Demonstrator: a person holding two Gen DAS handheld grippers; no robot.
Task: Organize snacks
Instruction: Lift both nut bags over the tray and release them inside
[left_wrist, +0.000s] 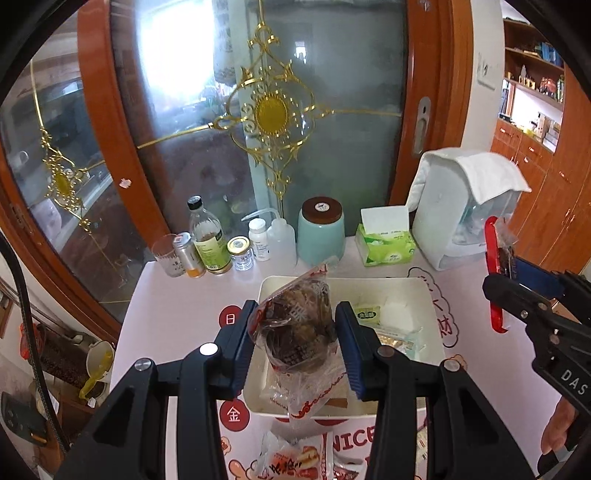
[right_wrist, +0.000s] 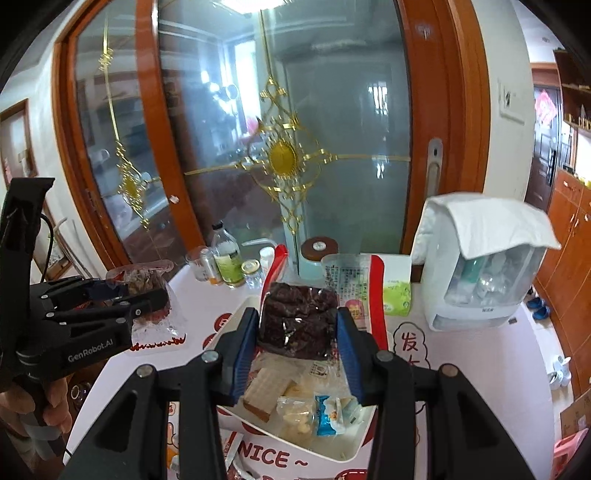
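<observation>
My left gripper (left_wrist: 295, 328) is shut on a clear bag of brown pastries (left_wrist: 295, 332) and holds it above the white tray (left_wrist: 436, 339). My right gripper (right_wrist: 297, 339) is shut on a red-edged bag of dark dried fruit (right_wrist: 299, 317), held above the same tray (right_wrist: 347, 448). The tray holds several small wrapped snacks, among them a blue packet (right_wrist: 327, 413) and a wafer pack (right_wrist: 266, 391). The right gripper with its bag also shows in the left wrist view (left_wrist: 498, 273). The left gripper with its bag shows in the right wrist view (right_wrist: 147, 291).
Along the table's back edge stand a glass, a can, a bottle (left_wrist: 207, 236), small jars, a teal canister (left_wrist: 320, 230), a tissue box (left_wrist: 384, 240) and a white dispenser under a towel (left_wrist: 465, 206). Loose snack packets (left_wrist: 295, 458) lie in front of the tray. A glass door is behind.
</observation>
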